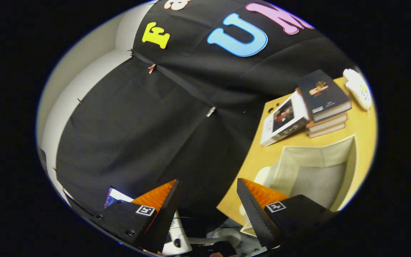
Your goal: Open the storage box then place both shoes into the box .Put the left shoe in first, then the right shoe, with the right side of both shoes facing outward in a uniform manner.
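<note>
Gripper point(209, 194) fingers spread wide, holding nothing, left of the open storage box point(350, 157); a level, square approach to the first shoe seems advisable.

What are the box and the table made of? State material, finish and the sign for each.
Box: probably fabric over stiff panels, matte cream; its walls stand flat with soft folded edges.
Table: wood or wood-look laminate, smooth light tan with a slight sheen; grain is unclear.
The claw is open, holding nothing.
</note>
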Demonstrator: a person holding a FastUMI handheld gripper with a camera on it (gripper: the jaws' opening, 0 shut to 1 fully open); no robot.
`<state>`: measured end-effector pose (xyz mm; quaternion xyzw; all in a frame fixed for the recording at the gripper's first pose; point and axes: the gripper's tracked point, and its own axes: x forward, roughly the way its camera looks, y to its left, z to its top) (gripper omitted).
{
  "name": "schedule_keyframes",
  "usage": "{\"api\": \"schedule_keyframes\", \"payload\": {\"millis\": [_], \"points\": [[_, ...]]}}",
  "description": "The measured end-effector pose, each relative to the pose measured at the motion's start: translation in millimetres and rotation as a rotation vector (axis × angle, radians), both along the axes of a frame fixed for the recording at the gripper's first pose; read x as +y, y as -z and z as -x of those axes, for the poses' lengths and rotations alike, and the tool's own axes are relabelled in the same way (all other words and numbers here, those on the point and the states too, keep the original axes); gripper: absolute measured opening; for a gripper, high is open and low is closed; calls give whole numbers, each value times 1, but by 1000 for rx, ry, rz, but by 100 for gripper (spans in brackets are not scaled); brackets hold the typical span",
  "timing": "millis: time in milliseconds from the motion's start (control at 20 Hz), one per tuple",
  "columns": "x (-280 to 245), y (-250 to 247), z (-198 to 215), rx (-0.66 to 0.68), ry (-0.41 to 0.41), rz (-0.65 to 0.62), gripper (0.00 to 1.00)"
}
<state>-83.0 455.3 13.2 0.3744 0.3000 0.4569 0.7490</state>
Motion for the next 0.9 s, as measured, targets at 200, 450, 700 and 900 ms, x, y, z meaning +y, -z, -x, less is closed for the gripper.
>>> {"api": "schedule_keyframes", "payload": {"millis": [200, 450, 700, 900], "points": [[-65, 24, -12, -89, 115, 161, 96], [-162, 70, -21, -142, 260, 361, 96], [-256, 142, 4, -109, 330, 625, 97], [-298, 209, 26, -22, 314, 754, 87]]}}
